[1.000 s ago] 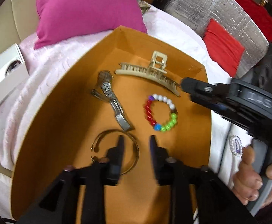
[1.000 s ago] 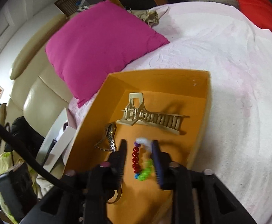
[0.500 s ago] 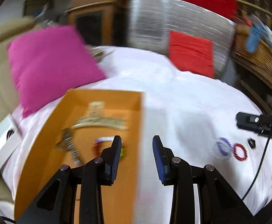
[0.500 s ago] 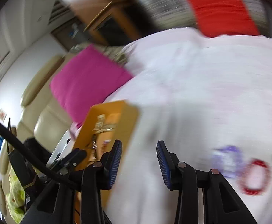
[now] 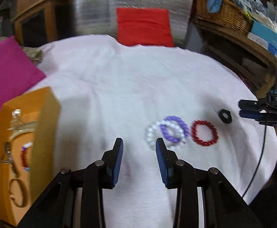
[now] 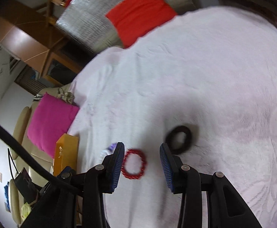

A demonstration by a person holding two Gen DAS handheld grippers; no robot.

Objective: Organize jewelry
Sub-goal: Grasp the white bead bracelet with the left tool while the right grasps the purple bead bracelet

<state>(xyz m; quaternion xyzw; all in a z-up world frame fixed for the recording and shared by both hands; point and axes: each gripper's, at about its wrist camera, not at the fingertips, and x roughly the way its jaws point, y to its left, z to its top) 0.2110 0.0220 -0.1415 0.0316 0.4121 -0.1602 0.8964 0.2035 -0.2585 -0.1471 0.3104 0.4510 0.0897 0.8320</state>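
Note:
On the white cloth lie a white bead bracelet (image 5: pixel 152 135), a purple one (image 5: pixel 173 128) overlapping it, a red bead bracelet (image 5: pixel 204 132) and a black ring-shaped hair tie (image 5: pixel 225 115). My left gripper (image 5: pixel 139 153) is open and empty, just short of the white and purple bracelets. My right gripper (image 6: pixel 141 158) is open and empty over the red bracelet (image 6: pixel 134 163), with the black hair tie (image 6: pixel 179 137) beyond its right finger. The orange box (image 5: pixel 43 133) at left holds a hair claw, a watch, a bangle and a multicolour bracelet.
A pink cushion (image 5: pixel 7 76) lies behind the box. A red cushion (image 5: pixel 143 28) and a silver padded backrest stand at the far edge. A wicker basket (image 5: pixel 224 15) sits on a shelf at right.
Both grippers have swung away from the orange box to the right, over the loose bracelets on the cloth. The multicoloured bracelet stays in the box. Both grippers have opened wider.

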